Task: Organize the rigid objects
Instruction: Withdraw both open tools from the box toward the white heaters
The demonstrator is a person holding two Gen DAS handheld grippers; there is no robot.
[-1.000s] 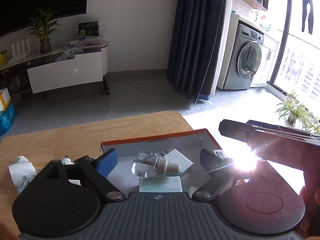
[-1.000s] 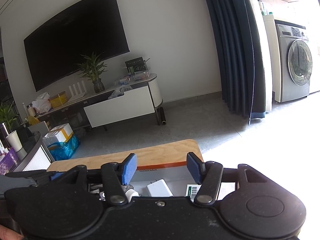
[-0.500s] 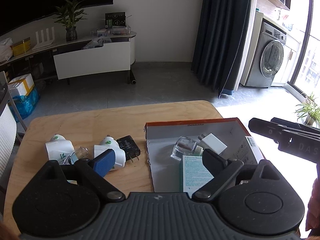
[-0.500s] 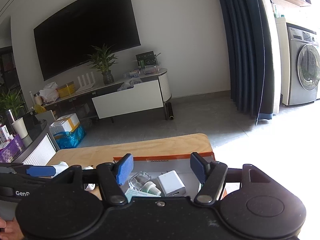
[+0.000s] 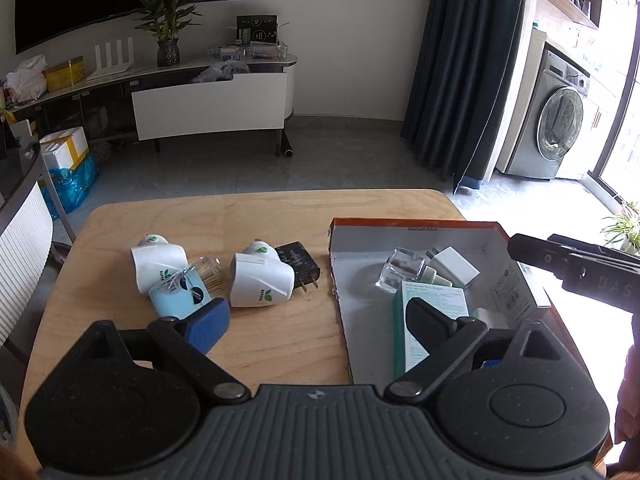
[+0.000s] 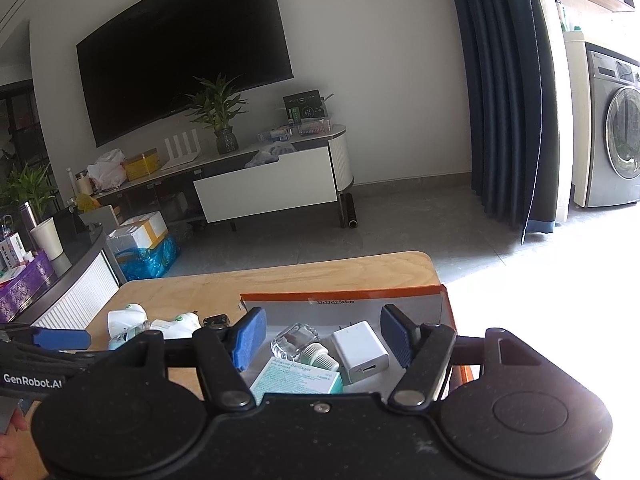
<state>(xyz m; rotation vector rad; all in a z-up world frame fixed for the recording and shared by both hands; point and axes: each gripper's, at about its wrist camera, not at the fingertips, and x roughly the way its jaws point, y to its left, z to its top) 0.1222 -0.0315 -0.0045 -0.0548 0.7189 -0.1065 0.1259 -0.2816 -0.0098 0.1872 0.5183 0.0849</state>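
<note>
On the wooden table (image 5: 264,216) lie two white plug-in devices (image 5: 158,262) (image 5: 260,276), a blue-lidded jar (image 5: 188,288) and a black charger (image 5: 298,264). To their right stands an orange-rimmed box (image 5: 416,225) holding a clear bottle (image 5: 402,270), a white charger (image 5: 456,266), a green bandage box (image 5: 434,300) and a white barcoded box (image 5: 516,288). My left gripper (image 5: 316,316) hangs open and empty above the table, between the loose items and the box. My right gripper (image 6: 323,336) hovers open over the box (image 6: 344,294), holding nothing; it also shows at the right as right gripper (image 5: 576,264).
The table's far edge drops to a grey floor. Beyond are a TV cabinet (image 5: 208,100), a dark curtain (image 5: 460,80) and a washing machine (image 5: 556,128). A white ribbed counter (image 6: 72,296) stands left of the table. A hand (image 5: 628,400) shows at the right edge.
The left gripper has drawn back and to the left from over the box, so the loose items on the table came into view. The right gripper's jaws have spread wider.
</note>
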